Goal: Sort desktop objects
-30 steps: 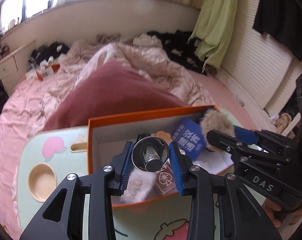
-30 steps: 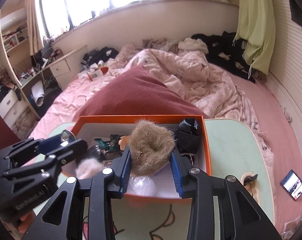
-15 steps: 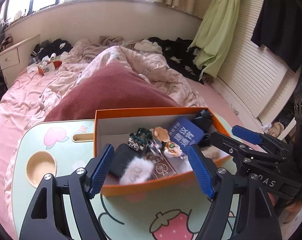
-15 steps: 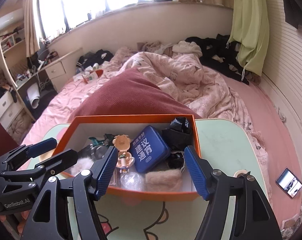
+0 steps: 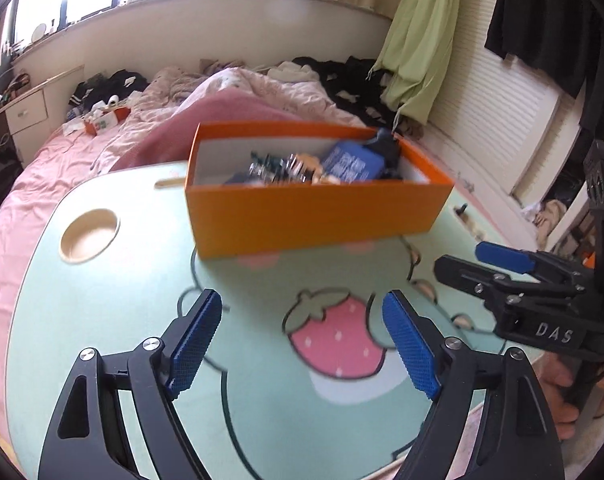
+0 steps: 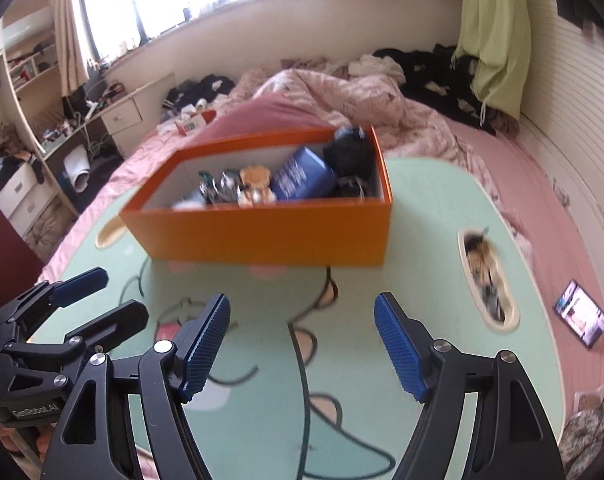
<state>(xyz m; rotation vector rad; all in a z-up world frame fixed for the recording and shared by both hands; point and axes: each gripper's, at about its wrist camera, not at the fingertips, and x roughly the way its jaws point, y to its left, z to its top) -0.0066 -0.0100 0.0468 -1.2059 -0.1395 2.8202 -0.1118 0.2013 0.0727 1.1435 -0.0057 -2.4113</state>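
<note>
An orange box point(image 5: 314, 216) stands on the far side of the mint-green lap table point(image 5: 113, 304); it also shows in the right wrist view point(image 6: 261, 236). Inside lie a blue case point(image 6: 302, 178), a black pouch point(image 6: 350, 152), a small doll point(image 6: 255, 182) and other small items. My left gripper point(image 5: 302, 340) is open and empty above the table's strawberry print, well short of the box. My right gripper point(image 6: 302, 344) is open and empty, also short of the box. Each gripper shows in the other's view: the right point(image 5: 490, 260) and the left point(image 6: 101, 296).
The table has a round cup recess point(image 5: 89, 236) at the left and an oval slot point(image 6: 486, 280) with small things at the right. It rests on a pink bed with a dark red pillow point(image 6: 269, 116). A phone point(image 6: 580, 319) lies on the bed at the right.
Both grippers opened and dropped their items, the shiny metal piece and the brown fluffy ball, into the box. Both have then pulled back toward the table's near edge.
</note>
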